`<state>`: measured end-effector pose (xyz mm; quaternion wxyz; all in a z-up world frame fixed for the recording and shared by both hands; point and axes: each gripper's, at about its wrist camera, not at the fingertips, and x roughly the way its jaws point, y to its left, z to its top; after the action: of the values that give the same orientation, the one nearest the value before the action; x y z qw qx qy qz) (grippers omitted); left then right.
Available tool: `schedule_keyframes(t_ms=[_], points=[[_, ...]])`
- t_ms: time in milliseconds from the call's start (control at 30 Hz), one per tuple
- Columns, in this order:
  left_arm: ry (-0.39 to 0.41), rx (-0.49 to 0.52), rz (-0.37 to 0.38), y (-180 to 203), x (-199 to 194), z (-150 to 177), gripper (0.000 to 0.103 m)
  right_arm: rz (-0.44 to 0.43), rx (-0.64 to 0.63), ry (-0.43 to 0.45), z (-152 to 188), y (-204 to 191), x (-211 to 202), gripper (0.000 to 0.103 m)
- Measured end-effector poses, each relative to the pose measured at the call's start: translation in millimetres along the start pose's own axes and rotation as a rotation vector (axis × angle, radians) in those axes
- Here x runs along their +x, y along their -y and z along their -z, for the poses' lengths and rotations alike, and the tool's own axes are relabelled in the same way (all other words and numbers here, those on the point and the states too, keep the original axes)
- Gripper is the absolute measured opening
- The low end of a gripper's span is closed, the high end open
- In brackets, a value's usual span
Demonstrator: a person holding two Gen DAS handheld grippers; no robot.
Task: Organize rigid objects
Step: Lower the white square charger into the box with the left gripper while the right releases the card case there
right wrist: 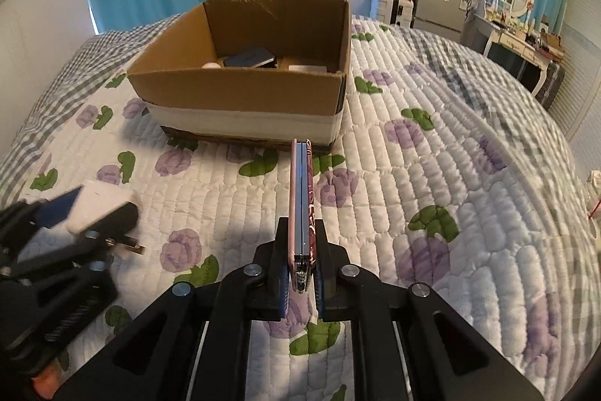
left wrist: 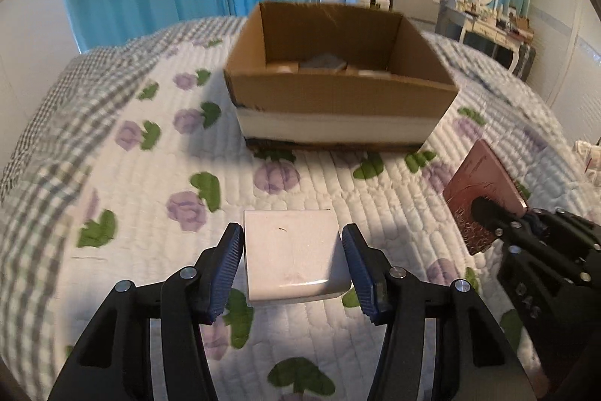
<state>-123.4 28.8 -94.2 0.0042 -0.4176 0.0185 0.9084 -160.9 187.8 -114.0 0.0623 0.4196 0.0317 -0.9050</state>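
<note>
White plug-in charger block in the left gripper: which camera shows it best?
The left wrist view: the white plug-in charger block sits centred and sharp between the left gripper's blue pads. The right wrist view shows it only at the left edge, blurred and half hidden, though its metal prongs show there.

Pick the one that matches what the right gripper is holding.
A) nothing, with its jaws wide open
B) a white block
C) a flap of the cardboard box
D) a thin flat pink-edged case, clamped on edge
D: the right gripper is shut on a thin flat case with a pink edge, standing on edge above the quilt, while the white block sits between the left gripper's fingers.
</note>
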Motion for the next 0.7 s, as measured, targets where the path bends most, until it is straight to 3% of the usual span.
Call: schedule_keyframes(t_ms=[300,333,367,400,600,700], points=[[0.112,0.022,-0.003,-10.6,-52.5,-29.9,0.054,-0.011,-0.042,0.075,-24.2,-7.3,-42.1,0.009],[0.126,0.028,-0.004,-10.9,-58.8,-34.4,0.048,-0.011,-0.044,0.090,-29.6,-7.5,-47.9,0.009],[0.152,0.031,-0.026,-11.5,-65.4,-39.5,0.015,-0.006,-0.050,0.111,-36.2,-7.5,-54.7,0.009],[0.180,0.040,-0.022,-12.6,-73.6,-47.7,0.011,-0.006,-0.057,0.126,-42.9,-7.6,-60.1,0.009],[0.193,0.041,0.049,-16.9,-80.0,-85.9,0.006,-0.038,-0.046,0.194,-80.8,-3.0,-73.7,0.009],[0.123,0.057,0.080,-16.4,-50.9,-81.7,0.006,-0.045,-0.035,0.175,-79.3,2.1,-59.5,0.009]])
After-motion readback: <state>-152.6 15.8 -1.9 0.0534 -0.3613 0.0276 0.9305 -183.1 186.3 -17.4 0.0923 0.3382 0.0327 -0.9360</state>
